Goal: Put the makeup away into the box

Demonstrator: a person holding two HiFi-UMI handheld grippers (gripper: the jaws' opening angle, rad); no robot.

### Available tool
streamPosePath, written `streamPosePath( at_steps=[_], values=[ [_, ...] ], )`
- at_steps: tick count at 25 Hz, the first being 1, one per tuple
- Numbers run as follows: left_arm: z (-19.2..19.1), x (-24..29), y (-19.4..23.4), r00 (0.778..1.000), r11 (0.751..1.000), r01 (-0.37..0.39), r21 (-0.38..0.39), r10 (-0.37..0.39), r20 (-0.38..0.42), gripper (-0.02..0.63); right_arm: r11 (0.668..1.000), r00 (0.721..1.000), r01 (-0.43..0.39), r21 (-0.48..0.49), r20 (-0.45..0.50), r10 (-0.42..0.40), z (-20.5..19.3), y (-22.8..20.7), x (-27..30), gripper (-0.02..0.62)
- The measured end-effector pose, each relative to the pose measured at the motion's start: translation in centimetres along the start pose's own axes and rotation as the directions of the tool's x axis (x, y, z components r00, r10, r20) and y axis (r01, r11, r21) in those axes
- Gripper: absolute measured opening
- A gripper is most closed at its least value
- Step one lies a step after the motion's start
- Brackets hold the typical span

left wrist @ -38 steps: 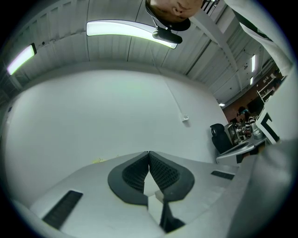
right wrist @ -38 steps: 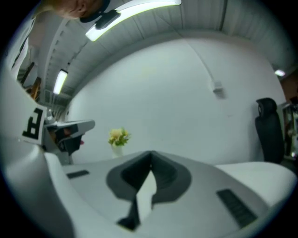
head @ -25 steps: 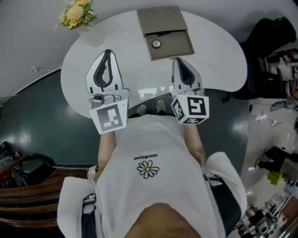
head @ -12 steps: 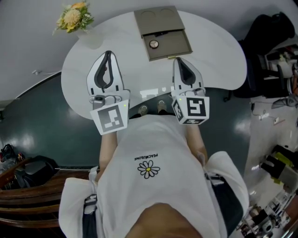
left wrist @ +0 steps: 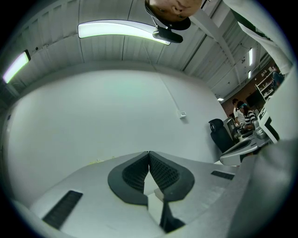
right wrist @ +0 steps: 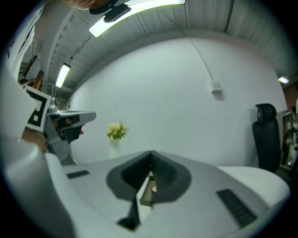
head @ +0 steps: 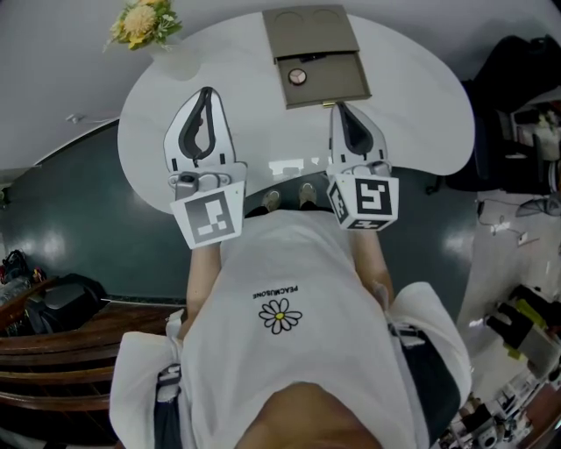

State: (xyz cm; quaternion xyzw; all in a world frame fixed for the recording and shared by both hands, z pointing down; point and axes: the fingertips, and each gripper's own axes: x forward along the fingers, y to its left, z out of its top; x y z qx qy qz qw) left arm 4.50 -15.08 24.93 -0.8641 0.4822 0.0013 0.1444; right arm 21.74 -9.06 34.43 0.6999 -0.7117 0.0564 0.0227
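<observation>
White-topped bench [head: 175, 114] is carrying a taupe box [head: 311, 31] at its far edge, and the box's drawer [head: 344, 86] is standing pulled out toward us. The makeup is sitting inside that drawer: a round compact [head: 298, 76] is lying near its left side, and a slim dark stick [head: 308, 58] is lying along its back, just under the box's top.

We are holding the left tool [head: 207, 92] over the near left part of the bench, well apart from the box. Its jaws are pressing together at the tips with nothing between them.

We are holding the right tool [head: 339, 106] just in front of the drawer's near right corner, though we cannot tell whether it is touching. Its jaws are also sitting closed and empty, and in the right gripper view the drawer with the compact is showing through the gap below the tips.

A vase of yellow flowers [head: 145, 24] is standing at the far left of the bench. A black chair [right wrist: 266, 135] is standing off to the right, against the pale wall.
</observation>
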Motion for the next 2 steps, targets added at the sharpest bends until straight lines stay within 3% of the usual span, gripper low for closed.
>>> streamPosePath(
  at_steps=[2],
  values=[
    [-0.10, 0.28, -0.14, 1.000, 1.000, -0.007, 0.004, 0.007, -0.004, 0.021, 1.000, 1.000, -0.007, 0.001, -0.002, 0.007, -0.09, -0.32, 0.25, 0.029]
  ],
)
